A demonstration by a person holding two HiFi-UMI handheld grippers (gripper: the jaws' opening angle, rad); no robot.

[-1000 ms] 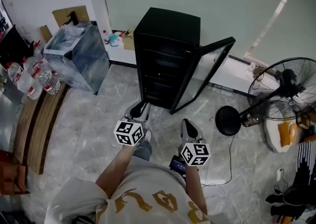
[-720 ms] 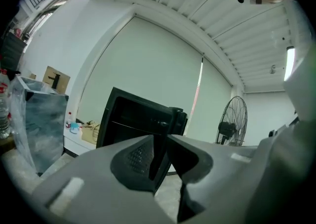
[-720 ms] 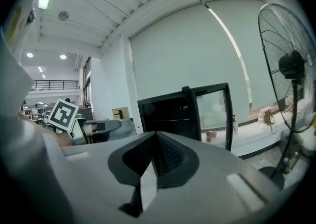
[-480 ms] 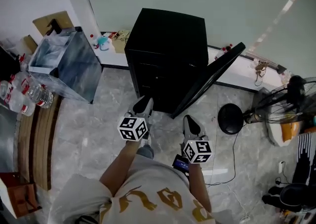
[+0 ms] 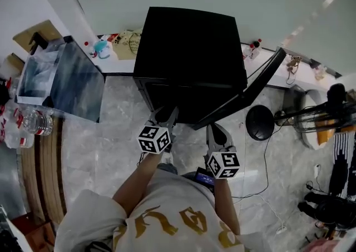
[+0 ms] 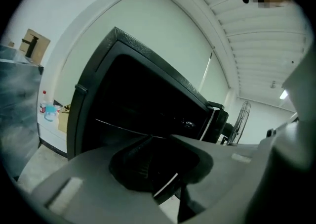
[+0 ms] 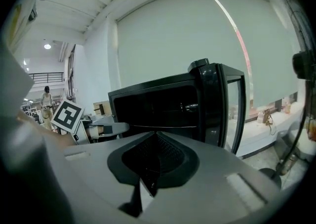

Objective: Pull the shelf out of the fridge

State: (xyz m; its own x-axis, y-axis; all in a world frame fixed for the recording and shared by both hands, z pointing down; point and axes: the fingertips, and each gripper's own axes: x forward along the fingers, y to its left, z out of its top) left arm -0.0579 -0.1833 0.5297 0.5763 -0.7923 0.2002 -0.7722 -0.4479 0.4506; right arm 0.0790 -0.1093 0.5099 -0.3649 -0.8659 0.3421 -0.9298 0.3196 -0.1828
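The black fridge (image 5: 189, 45) stands against the wall, its glass door (image 5: 253, 89) swung open to the right. In the left gripper view a thin wire shelf (image 6: 118, 125) shows as a pale line across the dark inside; the right gripper view shows the shelf (image 7: 168, 126) too. My left gripper (image 5: 164, 116) hangs just before the open front at its left, fingers slightly apart, nothing between them. My right gripper (image 5: 214, 132) sits near the door's lower edge, shut and empty. Neither touches the fridge. The left gripper (image 6: 160, 139) and right gripper (image 7: 154, 134) both point into the opening.
A grey box with a plastic liner (image 5: 61, 78) stands left of the fridge, with water bottles (image 5: 33, 126) and a wooden bench (image 5: 47, 178) beyond it. A floor fan's round base (image 5: 260, 123) and cable lie right of the door. Small items line the wall ledge (image 5: 119, 42).
The head view has closed in on the fridge, which now fills more of the frame. Both grippers have moved forward to its open front. Their jaws look unchanged.
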